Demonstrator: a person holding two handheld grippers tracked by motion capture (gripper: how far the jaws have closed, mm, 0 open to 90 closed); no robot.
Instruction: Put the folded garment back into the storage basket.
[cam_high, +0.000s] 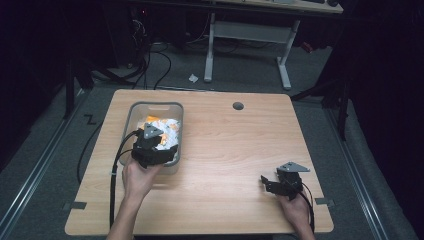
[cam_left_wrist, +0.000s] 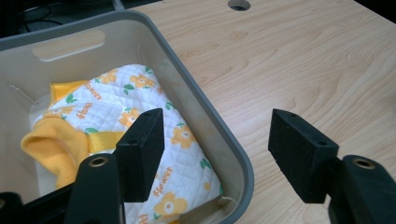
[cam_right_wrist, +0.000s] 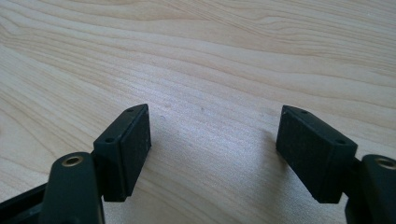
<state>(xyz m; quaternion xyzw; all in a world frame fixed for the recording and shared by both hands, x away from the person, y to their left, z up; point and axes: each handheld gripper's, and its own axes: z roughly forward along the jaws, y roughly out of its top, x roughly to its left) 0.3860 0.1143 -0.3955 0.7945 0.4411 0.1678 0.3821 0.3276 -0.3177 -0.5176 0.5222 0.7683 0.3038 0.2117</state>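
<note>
Left gripper (cam_left_wrist: 215, 154) wide open, holding nothing, one jaw over the flowery cloth (cam_left_wrist: 140, 140) in the grey bin (cam_left_wrist: 196, 93), the other outside its wall. Could pinch the wall, not the cloth, if squeezed now. Right gripper (cam_right_wrist: 215, 154) open too, over bare table (cam_high: 235, 150).

The left gripper (cam_high: 159, 150) covers the bin's (cam_high: 129, 117) near end and part of the cloth (cam_high: 169, 127) — the cloth's print is too small to read there.
</note>
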